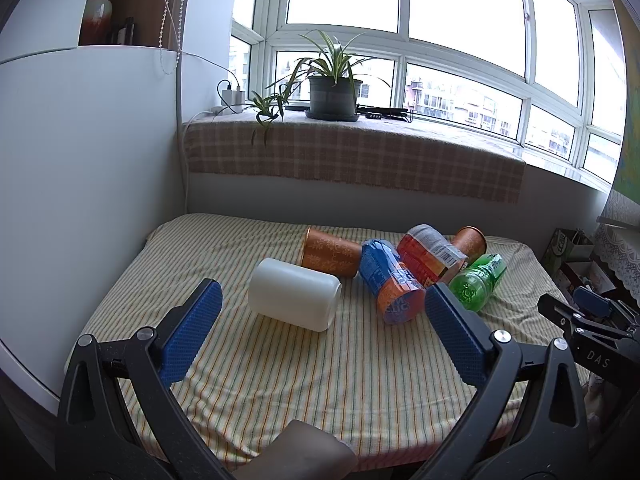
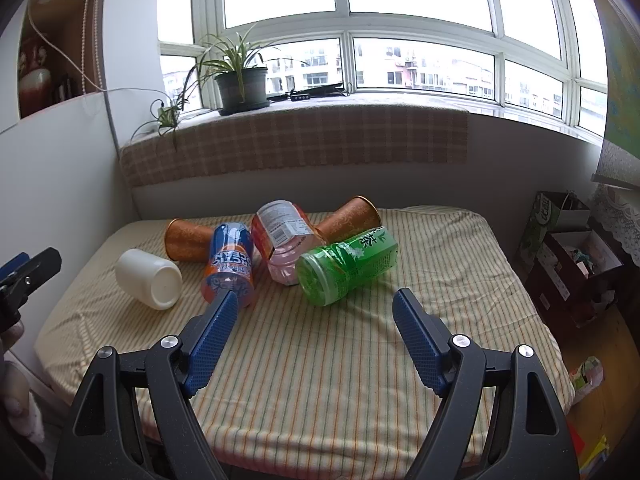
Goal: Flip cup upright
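A white cup (image 1: 294, 294) lies on its side on the striped cloth, left of the pile; it also shows in the right wrist view (image 2: 150, 278), its flat bottom facing me. Two orange patterned cups (image 1: 330, 252) (image 1: 470, 242) lie on their sides too, as the right wrist view shows (image 2: 188, 240) (image 2: 352, 216). My left gripper (image 1: 324, 308) is open and empty, just short of the white cup. My right gripper (image 2: 316, 312) is open and empty, in front of the green bottle (image 2: 346, 266).
A blue-orange cut bottle (image 2: 230, 266), a pink-red one (image 2: 284, 240) and the green one (image 1: 478, 280) lie tumbled together. The striped table (image 2: 320, 360) ends at a wall on the left. Boxes and bags (image 2: 568, 256) stand right. A potted plant (image 1: 334, 90) sits on the sill.
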